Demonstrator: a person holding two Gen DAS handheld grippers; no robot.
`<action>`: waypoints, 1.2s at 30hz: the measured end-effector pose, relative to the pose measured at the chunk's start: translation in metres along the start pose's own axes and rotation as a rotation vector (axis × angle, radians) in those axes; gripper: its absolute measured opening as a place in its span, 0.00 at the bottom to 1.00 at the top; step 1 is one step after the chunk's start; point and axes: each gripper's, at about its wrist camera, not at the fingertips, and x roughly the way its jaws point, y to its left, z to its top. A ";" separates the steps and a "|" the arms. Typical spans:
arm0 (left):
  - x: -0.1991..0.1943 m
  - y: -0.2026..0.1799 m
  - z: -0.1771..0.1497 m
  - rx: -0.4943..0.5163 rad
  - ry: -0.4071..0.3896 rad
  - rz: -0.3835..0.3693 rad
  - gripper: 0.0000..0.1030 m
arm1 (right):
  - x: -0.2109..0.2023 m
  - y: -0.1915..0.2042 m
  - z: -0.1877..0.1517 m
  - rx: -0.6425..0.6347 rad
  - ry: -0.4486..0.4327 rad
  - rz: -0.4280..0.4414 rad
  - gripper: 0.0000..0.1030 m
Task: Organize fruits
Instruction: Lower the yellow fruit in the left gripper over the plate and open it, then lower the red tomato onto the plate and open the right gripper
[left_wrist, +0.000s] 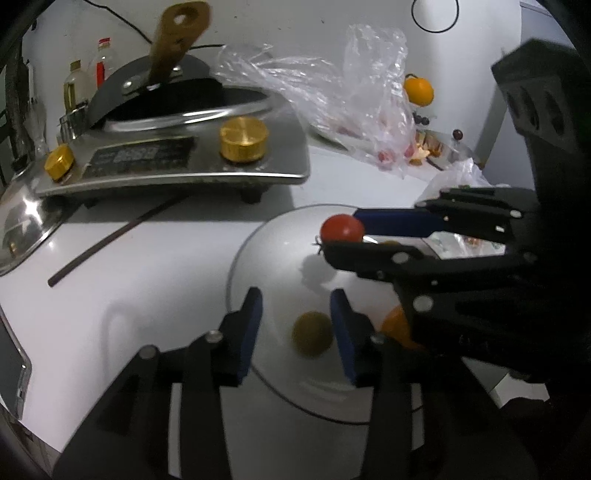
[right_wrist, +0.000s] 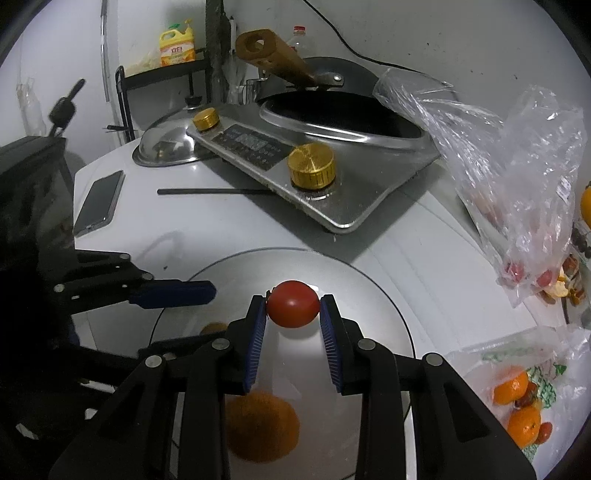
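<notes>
White counter (right_wrist: 406, 258) with a round plate (right_wrist: 369, 295). Right gripper (right_wrist: 293, 314) clamps a tomato (right_wrist: 293, 303) above the plate. Left gripper (left_wrist: 295, 325) parted, empty, over a small fruit (left_wrist: 312, 334) on the plate.

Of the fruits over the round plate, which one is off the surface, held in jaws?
The red cherry tomato, clamped between the right gripper jaws above the plate. The orange and the small yellowish fruit lie on the plate.

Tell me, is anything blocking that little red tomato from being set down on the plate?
Nothing visible does. The right gripper holds the tomato over a bare stretch of the plate; the orange lies nearer the camera, the left gripper off to the side.
</notes>
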 end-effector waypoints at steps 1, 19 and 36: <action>-0.002 0.004 0.000 -0.004 -0.006 0.008 0.40 | 0.002 0.000 0.002 0.005 -0.002 0.004 0.31; -0.019 0.048 -0.005 -0.083 -0.058 0.062 0.53 | 0.041 0.015 0.011 0.004 0.079 0.029 0.31; -0.040 0.024 -0.002 -0.066 -0.106 0.072 0.54 | 0.008 0.010 0.004 0.031 0.043 -0.009 0.49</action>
